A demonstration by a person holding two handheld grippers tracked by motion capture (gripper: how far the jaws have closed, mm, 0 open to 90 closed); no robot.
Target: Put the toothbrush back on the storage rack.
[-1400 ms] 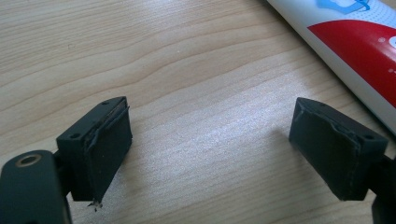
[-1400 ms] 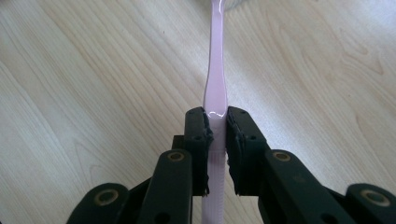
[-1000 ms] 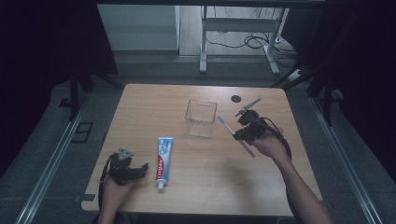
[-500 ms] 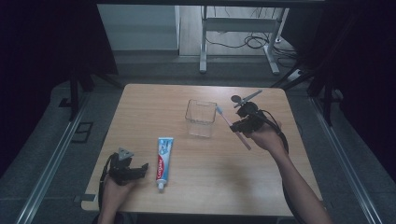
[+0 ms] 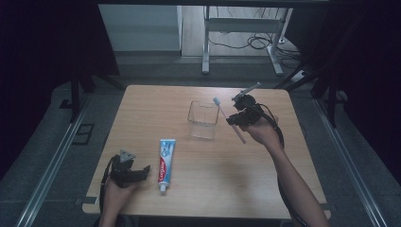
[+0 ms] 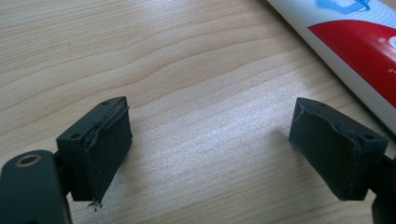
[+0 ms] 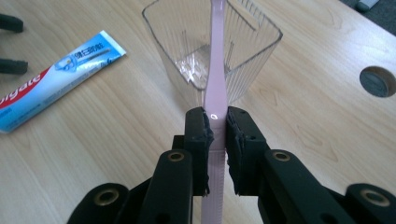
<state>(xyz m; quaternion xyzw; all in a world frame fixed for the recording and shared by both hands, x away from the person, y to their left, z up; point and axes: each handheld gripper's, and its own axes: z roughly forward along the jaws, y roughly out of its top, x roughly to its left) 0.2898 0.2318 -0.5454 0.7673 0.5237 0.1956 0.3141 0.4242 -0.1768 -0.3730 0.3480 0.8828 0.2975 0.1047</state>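
A: What sits closest to the person?

B: The left gripper [image 5: 142, 171] rests low at the near left of the wooden counter [image 5: 283, 189], held in the person's left hand [image 5: 113, 189]. In the left gripper view its jaws stand spread wide, with only bare wood between them.

A: And beside it?

B: Just to its right lies a tube of toothpaste [image 5: 164, 160], flat on the counter, cap end toward the near edge. The left gripper view catches its red and white body [image 6: 359, 51] at the upper right, close to the right jaw; whether they touch cannot be told.

A: What about the other hand?

B: Farther back on the right, the person's right hand [image 5: 261, 133] holds the right gripper [image 5: 235, 119] above the counter. Its jaws are pinched on the handle of a pink toothbrush [image 7: 216, 79], gripping it partway along.

A: Where does the toothbrush point?

B: In the high view it slants, bristle head [image 5: 216, 100] uppermost, over the far right rim of a clear plastic cup [image 5: 202, 124] that stands upright near the counter's middle. In the right gripper view the handle runs straight across the cup's [image 7: 252, 56] open mouth.

A: Anything beyond that?

B: A round hole [image 7: 377, 80] in the counter, right of the cup.
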